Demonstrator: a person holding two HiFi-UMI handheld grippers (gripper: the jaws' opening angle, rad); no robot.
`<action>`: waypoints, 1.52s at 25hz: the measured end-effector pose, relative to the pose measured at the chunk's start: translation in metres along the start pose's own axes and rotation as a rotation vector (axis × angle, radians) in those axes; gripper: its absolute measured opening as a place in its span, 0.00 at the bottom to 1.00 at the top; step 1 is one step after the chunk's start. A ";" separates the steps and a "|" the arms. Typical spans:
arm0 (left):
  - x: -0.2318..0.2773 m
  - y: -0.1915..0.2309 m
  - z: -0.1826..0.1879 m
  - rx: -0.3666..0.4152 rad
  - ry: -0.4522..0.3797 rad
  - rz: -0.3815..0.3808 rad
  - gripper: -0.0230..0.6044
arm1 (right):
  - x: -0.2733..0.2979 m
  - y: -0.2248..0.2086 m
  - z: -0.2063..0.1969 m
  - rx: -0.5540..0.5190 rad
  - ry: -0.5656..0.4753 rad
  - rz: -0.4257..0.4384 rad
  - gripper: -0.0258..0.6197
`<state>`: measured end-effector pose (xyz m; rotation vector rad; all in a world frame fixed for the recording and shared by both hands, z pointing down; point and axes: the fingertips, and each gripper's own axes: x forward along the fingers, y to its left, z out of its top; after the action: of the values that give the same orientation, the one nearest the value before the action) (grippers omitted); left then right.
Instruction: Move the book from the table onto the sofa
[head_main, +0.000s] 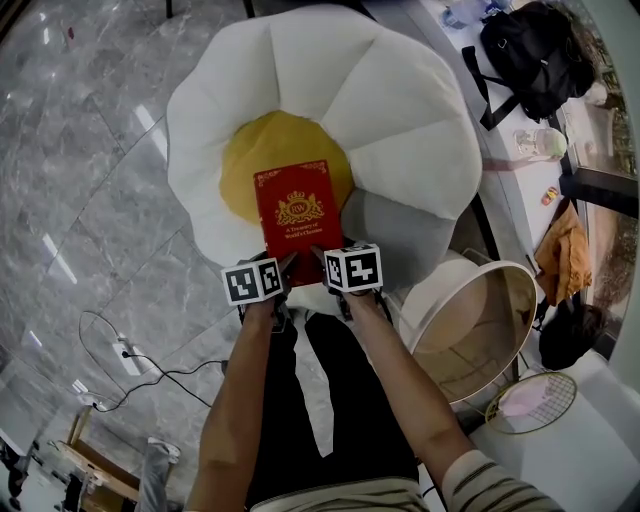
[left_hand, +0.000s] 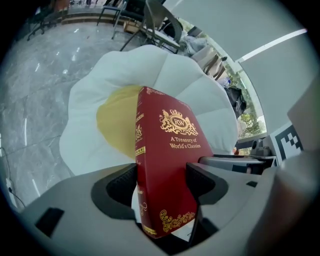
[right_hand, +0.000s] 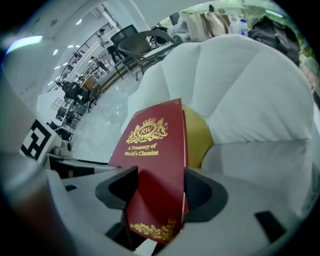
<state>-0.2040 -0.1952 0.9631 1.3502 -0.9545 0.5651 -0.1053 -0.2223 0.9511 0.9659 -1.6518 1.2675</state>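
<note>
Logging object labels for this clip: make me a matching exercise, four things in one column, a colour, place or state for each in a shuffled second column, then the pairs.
1. book
2. sofa
3. backpack
4. left gripper

a. white petals round a yellow centre
b. black, at the head view's upper right
c. shut on the book's near end
d. red with gold lettering, held over the yellow centre

Pairs: 1-d, 2-a, 3-b, 4-c
</note>
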 end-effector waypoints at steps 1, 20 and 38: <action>0.003 0.002 0.000 -0.004 0.001 -0.003 0.54 | 0.003 -0.002 0.000 -0.003 0.001 -0.004 0.49; 0.042 0.021 0.001 -0.017 0.027 0.015 0.54 | 0.041 -0.023 -0.004 0.040 0.014 -0.023 0.49; 0.047 0.026 -0.012 -0.018 0.025 0.015 0.51 | 0.043 -0.036 -0.016 0.043 0.013 -0.045 0.49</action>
<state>-0.1977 -0.1877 1.0170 1.3180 -0.9483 0.5825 -0.0859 -0.2174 1.0062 1.0131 -1.5898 1.2807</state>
